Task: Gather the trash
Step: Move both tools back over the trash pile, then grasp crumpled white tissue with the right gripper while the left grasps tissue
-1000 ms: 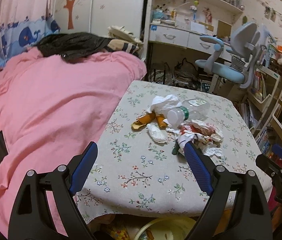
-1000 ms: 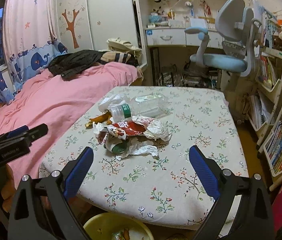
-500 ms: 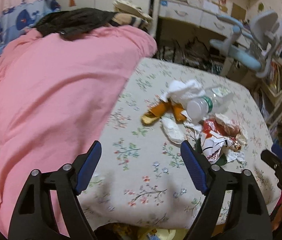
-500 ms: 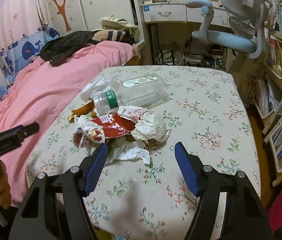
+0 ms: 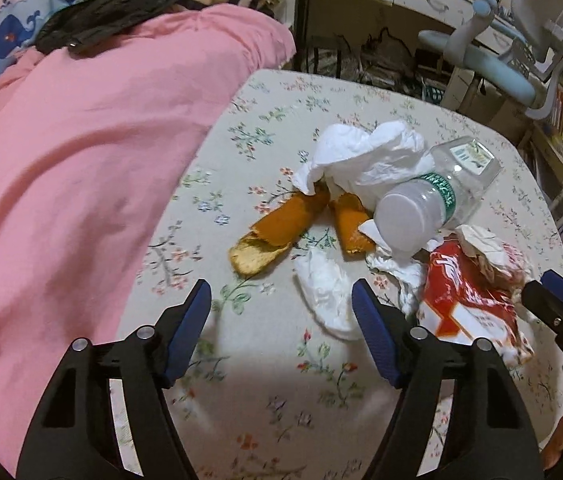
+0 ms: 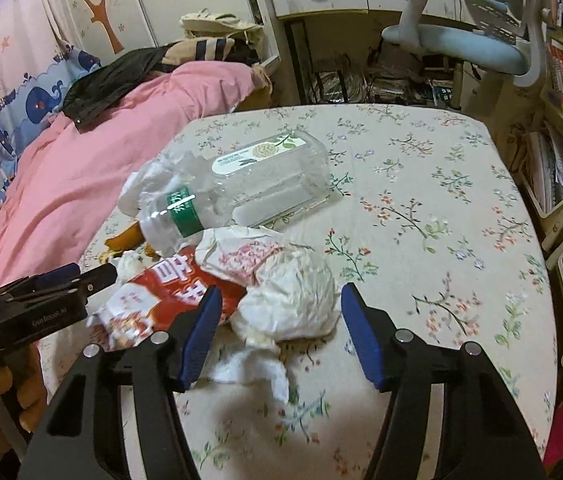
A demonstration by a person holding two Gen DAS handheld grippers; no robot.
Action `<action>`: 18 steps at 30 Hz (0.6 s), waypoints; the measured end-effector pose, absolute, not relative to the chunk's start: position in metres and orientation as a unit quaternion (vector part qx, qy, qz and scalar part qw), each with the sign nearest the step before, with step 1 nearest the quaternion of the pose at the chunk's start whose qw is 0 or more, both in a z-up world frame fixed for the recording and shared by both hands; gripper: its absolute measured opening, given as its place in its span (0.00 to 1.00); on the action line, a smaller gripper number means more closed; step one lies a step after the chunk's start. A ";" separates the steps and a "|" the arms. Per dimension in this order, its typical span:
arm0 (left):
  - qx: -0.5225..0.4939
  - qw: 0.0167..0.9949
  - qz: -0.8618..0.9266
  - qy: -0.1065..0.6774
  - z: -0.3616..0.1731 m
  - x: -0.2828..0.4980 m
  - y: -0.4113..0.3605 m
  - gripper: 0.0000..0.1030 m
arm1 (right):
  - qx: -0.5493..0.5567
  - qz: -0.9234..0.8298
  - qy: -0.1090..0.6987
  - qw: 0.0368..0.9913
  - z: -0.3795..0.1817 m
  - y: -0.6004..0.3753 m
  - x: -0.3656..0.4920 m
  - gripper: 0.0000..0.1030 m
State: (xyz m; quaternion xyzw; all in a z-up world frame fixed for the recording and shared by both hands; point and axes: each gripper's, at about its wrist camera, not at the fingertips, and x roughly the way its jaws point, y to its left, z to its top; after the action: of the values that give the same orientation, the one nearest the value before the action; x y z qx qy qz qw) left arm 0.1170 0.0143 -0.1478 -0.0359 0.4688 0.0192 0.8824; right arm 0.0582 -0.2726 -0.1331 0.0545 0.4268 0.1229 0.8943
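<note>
Both claws gape wide over a floral-cloth tabletop (image 6: 421, 184): the left claw (image 5: 281, 308) near curled orange peel (image 5: 277, 228), the right claw (image 6: 279, 312) flanking crumpled white paper (image 6: 293, 300).

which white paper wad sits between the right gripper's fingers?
The big crumpled white wad beside the red wrapper, framed by the open right gripper. The flat tissue by the orange peel lies near the left gripper.

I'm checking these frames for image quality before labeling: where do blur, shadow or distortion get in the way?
Left wrist view: fisheye bends the table edge and darkens the corners; the left gripper casts a shadow on the cloth below it. Right wrist view: the crumpled tissue near the right gripper looks smeared, and a shadow lies beneath the gripper.
</note>
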 end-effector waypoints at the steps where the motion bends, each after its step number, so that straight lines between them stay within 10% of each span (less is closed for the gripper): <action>1: -0.033 0.881 0.018 0.471 -0.150 0.120 0.013 0.65 | 0.054 0.123 0.431 0.892 -0.136 -0.272 0.062 0.58; 5: -0.030 0.877 0.004 0.480 -0.158 0.133 0.008 0.56 | 0.068 0.124 0.452 0.881 -0.144 -0.273 0.075 0.39; 10: -0.034 0.873 -0.038 0.485 -0.158 0.141 0.002 0.19 | 0.098 0.128 0.448 0.880 -0.139 -0.282 0.077 0.31; 18: -0.060 0.883 -0.057 0.463 -0.134 0.124 0.014 0.13 | 0.179 0.132 0.423 0.878 -0.123 -0.306 0.064 0.29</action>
State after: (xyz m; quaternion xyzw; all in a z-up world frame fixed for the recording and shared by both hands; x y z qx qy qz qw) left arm 0.1236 0.0141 -0.1344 -0.0600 0.4629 -0.0570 0.8825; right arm 0.0636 -0.3064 -0.1227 0.1794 0.4234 0.1324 0.8781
